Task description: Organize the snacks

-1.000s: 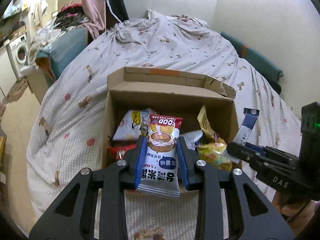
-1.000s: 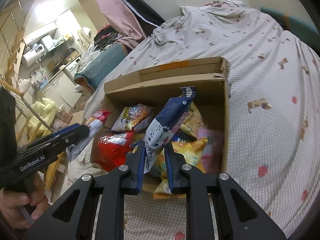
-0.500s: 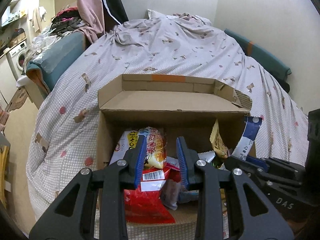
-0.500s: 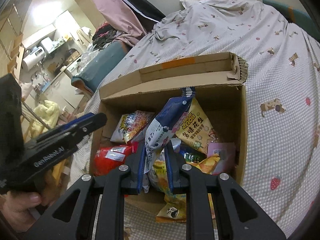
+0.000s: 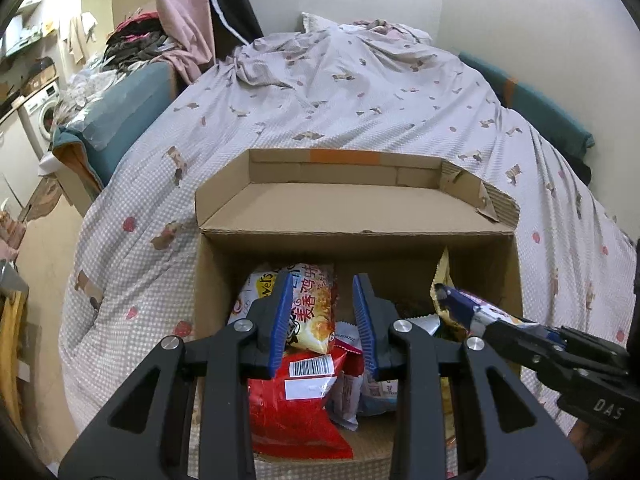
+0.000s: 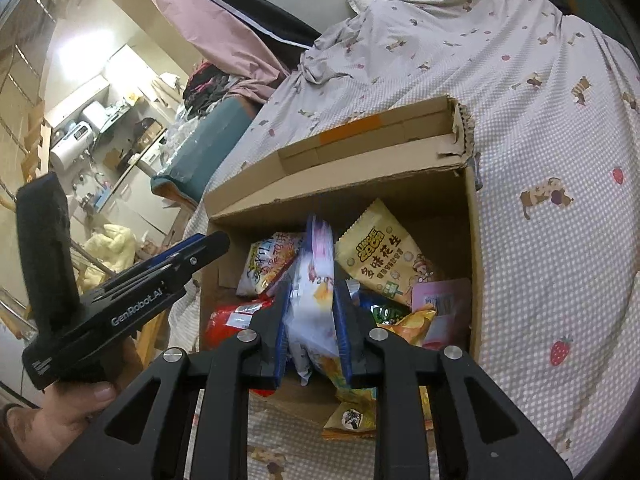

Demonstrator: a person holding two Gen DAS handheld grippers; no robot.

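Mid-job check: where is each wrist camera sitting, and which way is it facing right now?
Left wrist: rides the left tongs, looking forward and down into the cardboard box of snacks on the bed; its own tongs show parted and empty.
Right wrist: rides the right tongs, angled down into the same box; the jaws have just been opening with a blue-and-white packet between them; the left hand shows.
Shared: box, bed, and each view catches the other tongs.

An open brown cardboard box sits on the patterned lilac bedspread, its flap folded back behind, with a red crinkly snack bag lying inside, left of a yellow peanut packet.
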